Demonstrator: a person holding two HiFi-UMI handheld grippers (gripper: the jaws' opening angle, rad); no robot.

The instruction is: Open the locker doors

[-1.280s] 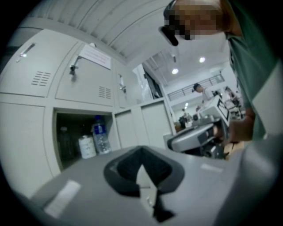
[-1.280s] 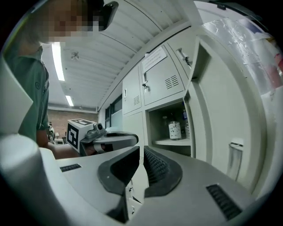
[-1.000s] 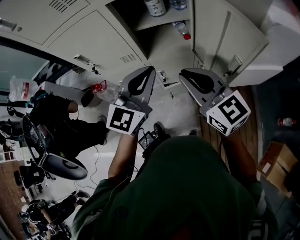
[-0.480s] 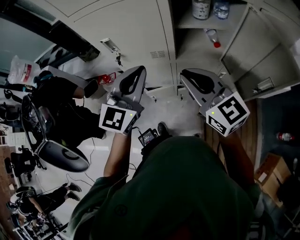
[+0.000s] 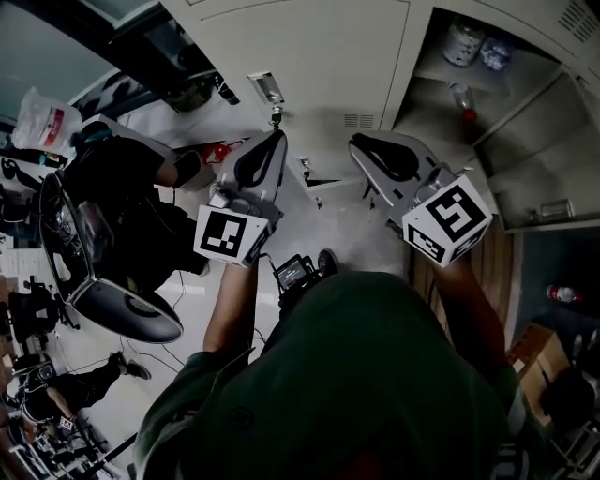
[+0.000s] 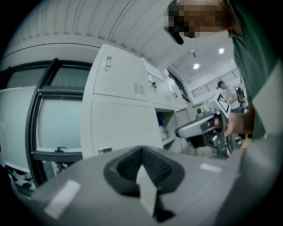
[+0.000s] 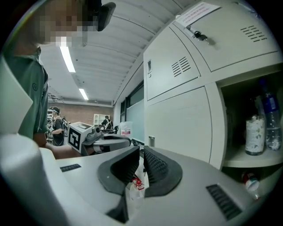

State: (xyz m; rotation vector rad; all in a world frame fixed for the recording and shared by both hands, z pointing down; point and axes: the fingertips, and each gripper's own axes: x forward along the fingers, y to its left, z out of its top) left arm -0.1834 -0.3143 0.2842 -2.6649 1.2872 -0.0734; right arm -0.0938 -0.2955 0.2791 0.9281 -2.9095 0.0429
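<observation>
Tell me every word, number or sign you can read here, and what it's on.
None can be read.
Notice on the lockers: too small.
Bottle label: blurred.
Bag print: blurred.
Cube markers: patterns, no words.

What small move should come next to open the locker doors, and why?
Probably ease the left gripper forward to the latch on the closed locker door. The locker beside it stands open with bottles on its shelf, this door is shut, and its latch sits just ahead of that gripper, whose jaws are together and empty.
</observation>
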